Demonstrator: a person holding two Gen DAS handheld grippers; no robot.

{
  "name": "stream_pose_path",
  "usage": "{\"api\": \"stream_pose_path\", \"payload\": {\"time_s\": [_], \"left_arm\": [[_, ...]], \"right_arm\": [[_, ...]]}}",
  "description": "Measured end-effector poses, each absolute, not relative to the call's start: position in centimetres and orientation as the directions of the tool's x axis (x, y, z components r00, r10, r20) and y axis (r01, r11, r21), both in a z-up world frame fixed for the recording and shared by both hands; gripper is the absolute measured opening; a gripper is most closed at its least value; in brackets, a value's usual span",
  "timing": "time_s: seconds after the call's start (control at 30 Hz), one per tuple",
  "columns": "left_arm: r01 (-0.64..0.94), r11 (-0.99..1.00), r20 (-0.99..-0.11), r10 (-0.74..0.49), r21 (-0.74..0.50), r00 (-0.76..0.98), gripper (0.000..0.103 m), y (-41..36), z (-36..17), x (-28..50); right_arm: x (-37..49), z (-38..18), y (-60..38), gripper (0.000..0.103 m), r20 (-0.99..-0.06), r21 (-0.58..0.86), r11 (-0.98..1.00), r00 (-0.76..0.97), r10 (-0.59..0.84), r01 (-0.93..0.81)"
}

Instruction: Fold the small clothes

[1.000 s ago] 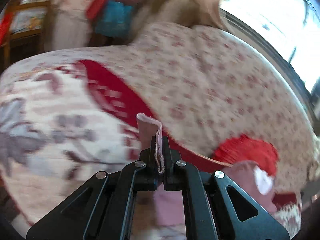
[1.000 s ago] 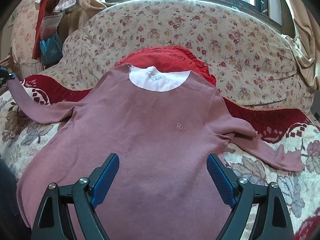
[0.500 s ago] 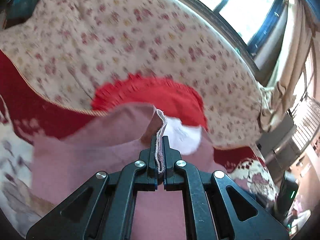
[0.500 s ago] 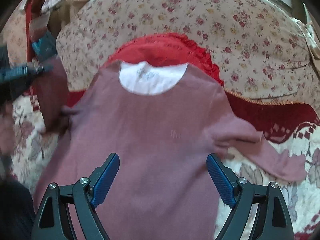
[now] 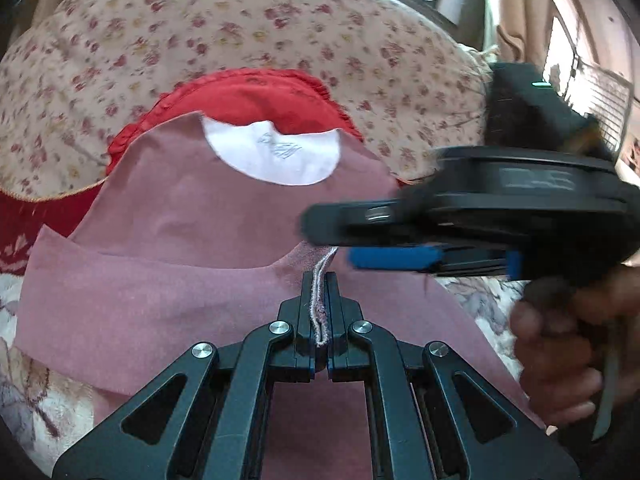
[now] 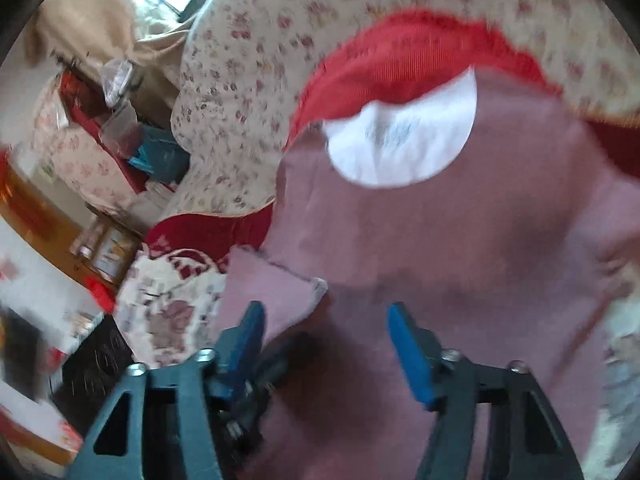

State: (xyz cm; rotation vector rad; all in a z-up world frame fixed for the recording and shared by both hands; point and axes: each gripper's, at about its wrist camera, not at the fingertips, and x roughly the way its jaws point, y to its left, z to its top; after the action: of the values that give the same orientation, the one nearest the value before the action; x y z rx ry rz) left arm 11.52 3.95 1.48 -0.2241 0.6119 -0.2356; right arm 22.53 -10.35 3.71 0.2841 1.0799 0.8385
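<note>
The left claw [image 5: 319,312] is clamped tight on the stitched cuff [image 5: 320,322] of a dusty-pink long-sleeved top [image 5: 192,216], the hem edge standing up between its black fingers. That sleeve [image 5: 132,308] is drawn across the front of the top, which lies spread on a sofa seat with its neck against a red frilled cushion [image 5: 256,96]. The right claw [image 6: 324,332] stands partly apart, its jaws having just been closing; its blue pads hover over the body of the top and the folded sleeve end, and the blurred view does not show them pressing on cloth. In the left wrist view the right claw crosses from the right side, held by a person's hand [image 5: 560,352]. Inside the white neck lining [image 5: 276,152] there is grey printed writing, too blurred to read. Behind the cushion rises the floral sofa back [image 5: 224,28].
</note>
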Motion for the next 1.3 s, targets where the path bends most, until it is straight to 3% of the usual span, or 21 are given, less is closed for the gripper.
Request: {"api": "stream_pose_path", "payload": {"time_s": [0.1, 0.2, 0.23, 0.27, 0.33, 0.4, 0.43, 0.6, 0.73, 0.83, 1.07, 1.17, 1.3], "left_arm": [[0.171, 0.946, -0.533, -0.299, -0.277, 0.791, 0.002, 3.7, 1.6, 11.5], [0.189, 0.933, -0.548, -0.336, -0.308, 0.766, 0.002, 3.6, 1.2, 11.7], [0.19, 0.93, -0.55, -0.341, -0.314, 0.762, 0.002, 3.6, 1.3, 11.7], [0.187, 0.929, -0.551, -0.343, -0.32, 0.761, 0.003, 3.7, 1.4, 11.6], [0.17, 0.925, -0.553, -0.342, -0.338, 0.759, 0.009, 4.1, 1.5, 11.5], [0.13, 0.925, -0.556, -0.322, -0.357, 0.766, 0.028, 4.9, 1.5, 11.4], [0.089, 0.925, -0.557, -0.297, -0.368, 0.776, 0.031, 5.6, 1.3, 11.4], [-0.05, 0.917, -0.553, -0.194, -0.395, 0.81, 0.032, 8.9, 1.4, 11.4], [-0.28, 0.883, -0.562, 0.022, -0.377, 0.827, 0.032, 13.5, 1.8, 10.9], [-0.408, 0.834, -0.615, 0.108, -0.371, 0.781, 0.032, 16.2, 0.6, 11.4], [-0.398, 0.838, -0.661, 0.061, -0.373, 0.748, 0.032, 16.5, -0.8, 14.7], [-0.372, 0.869, -0.661, 0.073, -0.325, 0.747, 0.032, 16.0, -0.2, 16.7], [-0.392, 0.88, -0.734, 0.077, -0.268, 0.675, 0.032, 16.4, -2.1, 18.8]], "right_arm": [[23.2, 1.9, -9.6, 0.05, -0.679, 0.614, 0.672, 0.156, 0.717, -0.414], [23.1, 1.6, -8.3, 0.025, -0.692, 0.596, 0.667, 0.135, 0.709, -0.448], [22.8, 1.6, -8.1, 0.01, -0.695, 0.586, 0.668, 0.139, 0.705, -0.46], [22.6, 2.0, -8.0, 0.004, -0.695, 0.568, 0.673, 0.162, 0.7, -0.474], [22.4, 2.4, -8.2, 0.003, -0.71, 0.518, 0.703, 0.213, 0.671, -0.487], [22.9, 2.9, -8.8, 0.002, -0.712, 0.494, 0.719, 0.248, 0.657, -0.489], [23.2, 3.3, -8.9, 0.002, -0.713, 0.478, 0.723, 0.261, 0.651, -0.499], [25.4, 6.4, -9.1, 0.002, -0.698, 0.338, 0.745, 0.378, 0.608, -0.575], [28.0, 7.5, -10.4, 0.002, -0.678, 0.284, 0.782, 0.46, 0.573, -0.555], [30.5, 6.6, -12.7, 0.002, -0.683, 0.293, 0.819, 0.491, 0.541, -0.494], [34.2, 3.4, -18.3, 0.002, -0.687, 0.429, 0.839, 0.482, 0.544, -0.335], [34.2, 3.9, -19.5, 0.002, -0.662, 0.487, 0.812, 0.471, 0.583, -0.322], [32.6, 6.0, -20.5, 0.002, -0.646, 0.501, 0.799, 0.471, 0.601, -0.333]]}}
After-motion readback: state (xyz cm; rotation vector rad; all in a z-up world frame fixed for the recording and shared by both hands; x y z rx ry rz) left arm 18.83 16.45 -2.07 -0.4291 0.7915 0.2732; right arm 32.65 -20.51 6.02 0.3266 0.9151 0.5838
